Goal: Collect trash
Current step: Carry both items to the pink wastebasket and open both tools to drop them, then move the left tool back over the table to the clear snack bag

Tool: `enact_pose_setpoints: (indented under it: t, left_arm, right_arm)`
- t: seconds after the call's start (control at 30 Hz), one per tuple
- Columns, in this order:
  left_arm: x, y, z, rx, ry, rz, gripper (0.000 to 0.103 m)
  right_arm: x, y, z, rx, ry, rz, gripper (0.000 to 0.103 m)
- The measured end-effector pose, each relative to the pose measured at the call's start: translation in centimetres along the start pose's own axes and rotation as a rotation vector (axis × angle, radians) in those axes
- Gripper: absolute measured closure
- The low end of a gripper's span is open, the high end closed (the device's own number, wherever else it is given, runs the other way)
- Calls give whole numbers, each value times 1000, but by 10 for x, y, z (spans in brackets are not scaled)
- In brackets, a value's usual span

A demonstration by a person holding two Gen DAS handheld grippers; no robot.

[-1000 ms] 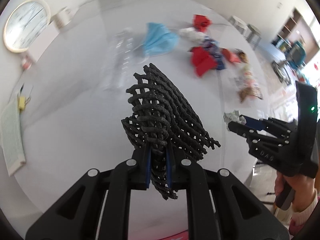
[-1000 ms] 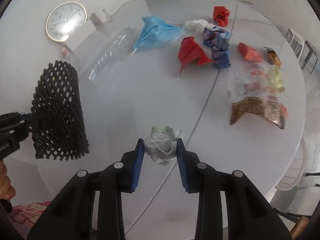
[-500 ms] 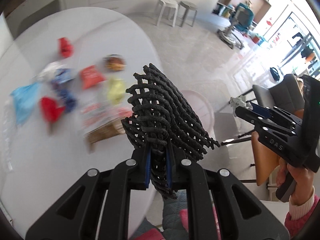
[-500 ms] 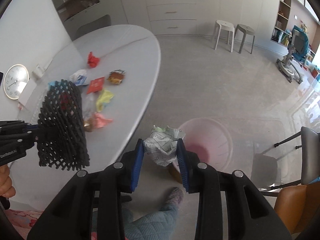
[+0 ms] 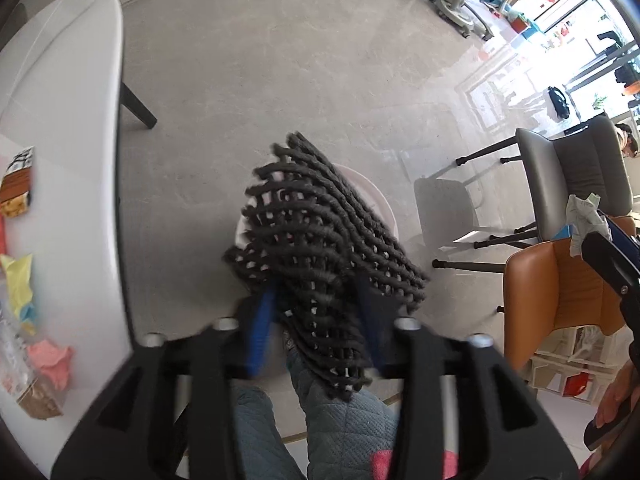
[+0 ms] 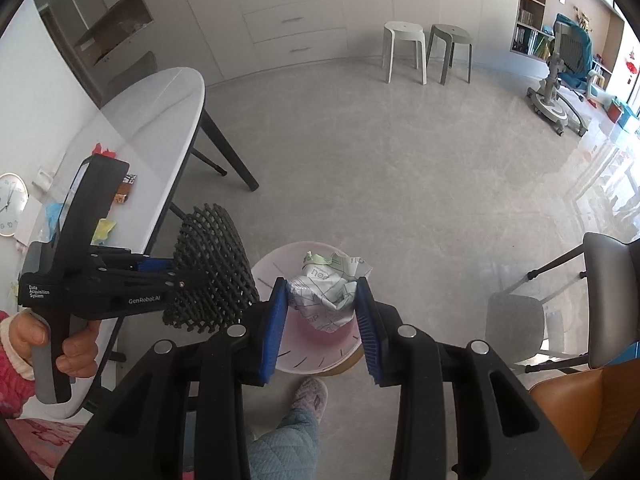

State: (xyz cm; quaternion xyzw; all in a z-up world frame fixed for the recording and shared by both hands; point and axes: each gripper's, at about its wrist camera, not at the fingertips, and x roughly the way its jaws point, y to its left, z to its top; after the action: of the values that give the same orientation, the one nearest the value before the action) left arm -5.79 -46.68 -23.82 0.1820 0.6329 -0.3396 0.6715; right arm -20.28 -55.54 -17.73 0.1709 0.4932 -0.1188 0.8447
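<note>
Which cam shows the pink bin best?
Right wrist view: the pink bin shows its rim and inside on the floor, partly behind the crumpled paper. In the left wrist view only a sliver of its rim shows behind the black mesh.

Over the pink bin [image 6: 316,360] the air is open. My black mesh [image 6: 212,272] hangs just left of its rim, the white table [image 6: 160,120] edge crowds further left, and the orange chair [image 6: 580,404] and grey chair [image 6: 608,296] stand at right.
</note>
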Motion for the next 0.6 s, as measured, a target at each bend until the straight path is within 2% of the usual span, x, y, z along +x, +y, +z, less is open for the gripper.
enact_pose_setpoints:
  t: [0.1, 0.17, 0.3, 0.43, 0.6]
  left_arm:
    - [5, -10, 5, 21, 2, -1, 41]
    - [5, -10, 11, 19, 10, 1, 40]
    - [-11, -7, 10, -30, -13, -32, 32]
    - [-44, 1, 5, -68, -68, -37, 27]
    - [-96, 21, -14, -116, -160, 30, 16]
  right_arm:
    - [2, -12, 3, 15, -8, 17, 67]
    - [5, -16, 6, 22, -10, 30, 67]
    - [14, -20, 9, 6, -1, 55, 67]
    - [24, -15, 7, -21, 24, 93, 67]
    - [47, -5, 8, -80, 75, 131, 66]
